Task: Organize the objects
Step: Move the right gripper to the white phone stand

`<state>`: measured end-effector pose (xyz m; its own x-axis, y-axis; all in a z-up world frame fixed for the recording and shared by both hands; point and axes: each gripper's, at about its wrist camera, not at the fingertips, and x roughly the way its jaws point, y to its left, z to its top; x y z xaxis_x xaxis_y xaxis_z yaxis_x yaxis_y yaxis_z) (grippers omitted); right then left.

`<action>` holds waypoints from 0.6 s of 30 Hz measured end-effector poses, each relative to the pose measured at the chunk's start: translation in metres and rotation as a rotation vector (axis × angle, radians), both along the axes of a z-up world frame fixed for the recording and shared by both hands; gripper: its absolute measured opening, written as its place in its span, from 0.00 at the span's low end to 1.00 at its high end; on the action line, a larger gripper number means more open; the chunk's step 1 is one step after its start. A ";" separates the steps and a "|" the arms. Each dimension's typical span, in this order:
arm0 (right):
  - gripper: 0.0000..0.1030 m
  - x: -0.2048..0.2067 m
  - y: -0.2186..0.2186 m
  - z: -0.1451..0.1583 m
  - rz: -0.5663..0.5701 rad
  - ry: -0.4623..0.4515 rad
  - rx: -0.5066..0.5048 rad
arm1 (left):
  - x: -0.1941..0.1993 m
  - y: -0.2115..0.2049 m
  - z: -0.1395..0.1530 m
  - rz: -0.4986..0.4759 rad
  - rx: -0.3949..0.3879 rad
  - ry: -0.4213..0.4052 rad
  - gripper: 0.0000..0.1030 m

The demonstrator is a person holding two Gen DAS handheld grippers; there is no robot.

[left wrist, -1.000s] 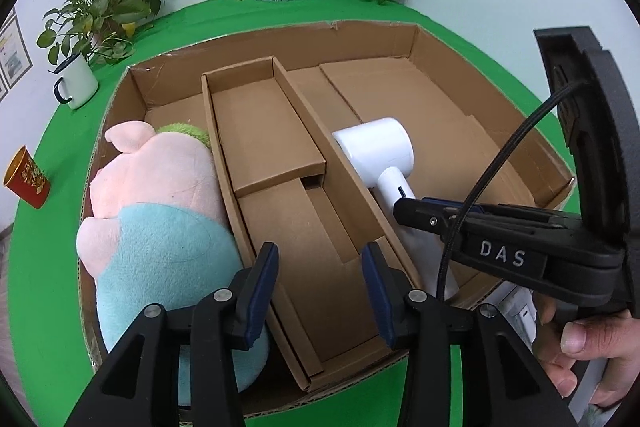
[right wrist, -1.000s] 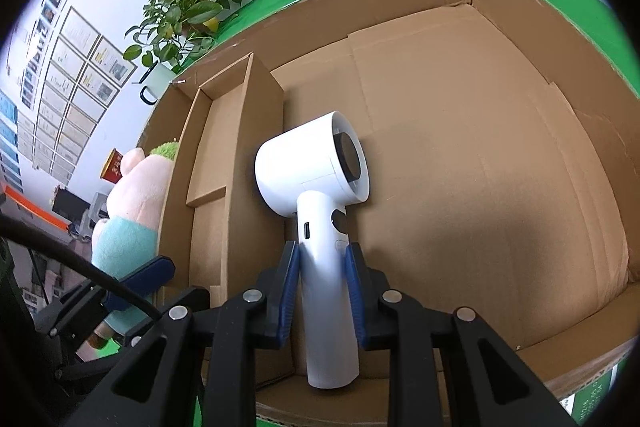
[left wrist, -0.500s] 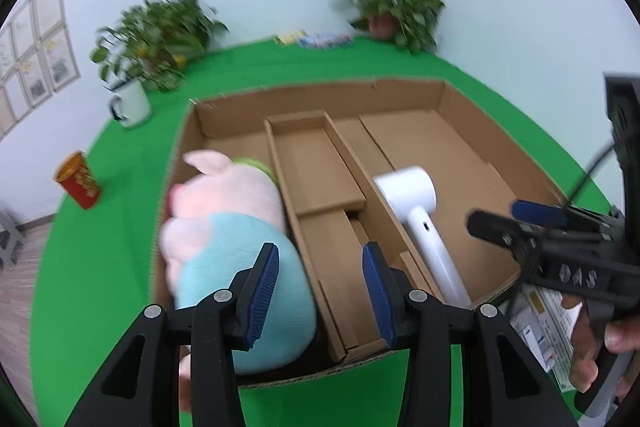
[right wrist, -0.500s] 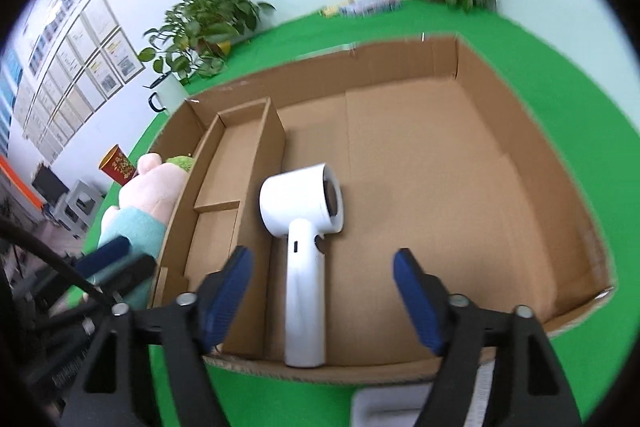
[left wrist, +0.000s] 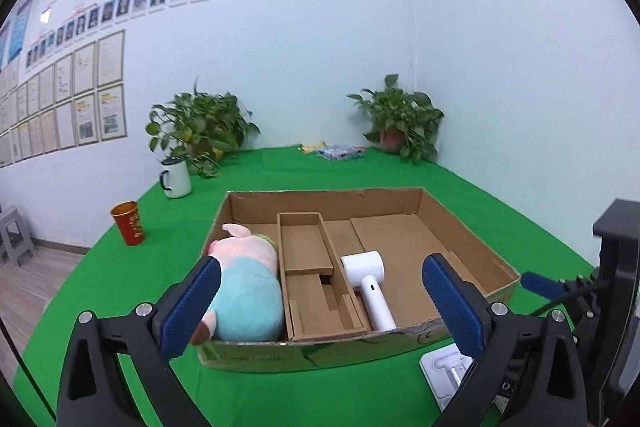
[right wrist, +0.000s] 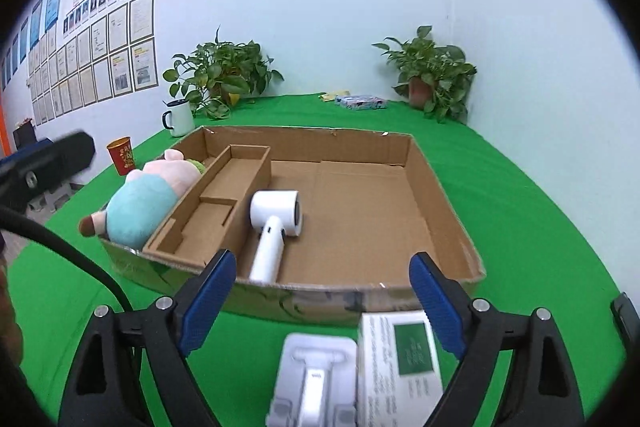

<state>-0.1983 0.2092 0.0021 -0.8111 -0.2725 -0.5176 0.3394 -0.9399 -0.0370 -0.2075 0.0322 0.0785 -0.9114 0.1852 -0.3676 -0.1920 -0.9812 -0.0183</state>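
A shallow cardboard box (left wrist: 472, 243) (right wrist: 436, 187) lies on the green table. A pink and teal plush pig (left wrist: 244, 283) (right wrist: 144, 199) lies in its left compartment. A white hair dryer (left wrist: 368, 283) (right wrist: 276, 227) lies in the wide right compartment beside the narrow divider tray (left wrist: 308, 267) (right wrist: 216, 211). My left gripper (left wrist: 320, 311) is open and empty, held back in front of the box. My right gripper (right wrist: 320, 299) is open and empty, above a white moulded tray (right wrist: 316, 383) and a white box with a green label (right wrist: 404, 359) near the table's front edge.
A red cup (left wrist: 128, 223) (right wrist: 122, 155) and a white mug (left wrist: 174, 177) (right wrist: 178, 117) stand left of the box. Two potted plants (left wrist: 200, 127) (left wrist: 400, 119) and a small packet (left wrist: 340, 151) stand at the back by the walls. The white tray also shows in the left wrist view (left wrist: 444, 371).
My right gripper let go of the hair dryer, which stays in the box. Both grippers drew back and up from the box. My left gripper opened wider.
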 end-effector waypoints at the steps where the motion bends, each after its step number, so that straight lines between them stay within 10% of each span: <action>1: 0.86 0.002 0.001 -0.001 -0.002 -0.004 0.000 | 0.004 0.000 0.000 0.009 0.001 0.002 0.99; 18: 0.86 0.025 0.007 -0.016 0.052 -0.052 -0.008 | 0.022 0.003 -0.017 -0.012 0.036 -0.078 0.99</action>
<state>-0.1736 0.2160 -0.0136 -0.7675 -0.3181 -0.5565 0.3895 -0.9210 -0.0107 -0.1855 0.0348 0.0611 -0.8780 0.2101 -0.4300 -0.2002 -0.9773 -0.0687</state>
